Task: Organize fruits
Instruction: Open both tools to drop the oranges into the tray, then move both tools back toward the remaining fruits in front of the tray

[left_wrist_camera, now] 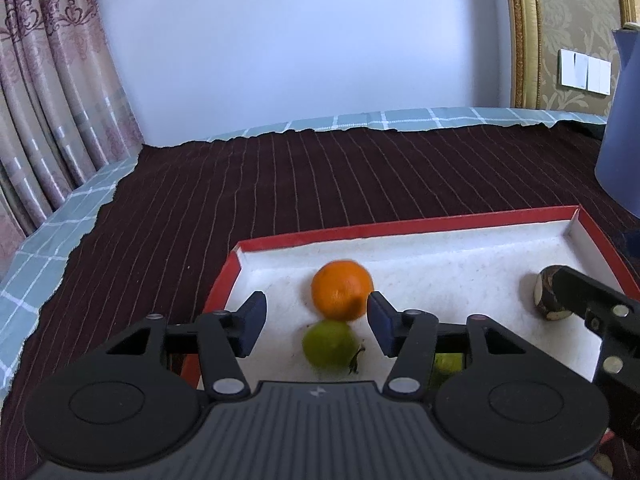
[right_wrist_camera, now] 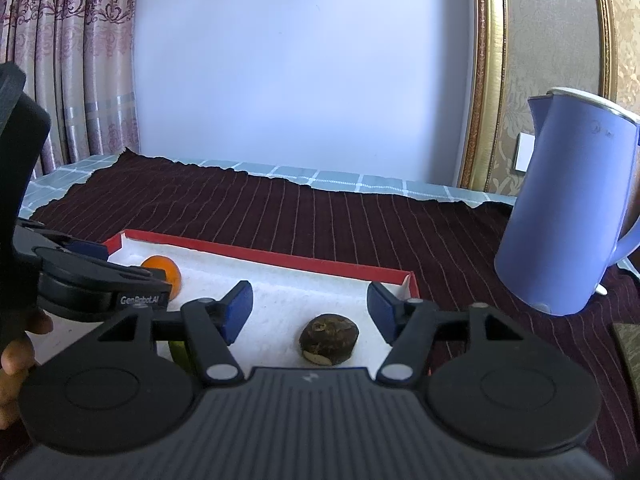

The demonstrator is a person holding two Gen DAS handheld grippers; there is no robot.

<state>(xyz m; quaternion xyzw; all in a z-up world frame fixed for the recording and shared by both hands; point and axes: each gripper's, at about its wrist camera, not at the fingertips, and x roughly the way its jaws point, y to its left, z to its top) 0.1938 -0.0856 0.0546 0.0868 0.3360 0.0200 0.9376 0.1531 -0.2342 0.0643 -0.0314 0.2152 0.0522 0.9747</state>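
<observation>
**Both grippers hover open over the fruit tray**

The left gripper (left_wrist_camera: pixel 316 322) hangs above the red-rimmed tray (left_wrist_camera: pixel 400 227), jaws spread wide and holding nothing — an orange (left_wrist_camera: pixel 341 290) and a green fruit (left_wrist_camera: pixel 329 344) lie touching, one behind the other, in the gap between its fingers. The right gripper (right_wrist_camera: pixel 310 310) is likewise parted and empty, a dark brown fruit (right_wrist_camera: pixel 329 340) resting on the tray's white floor between its pads. A blue kettle (right_wrist_camera: pixel 568 208) stands on the striped maroon cloth (right_wrist_camera: pixel 280 208) beside the tray.
</observation>
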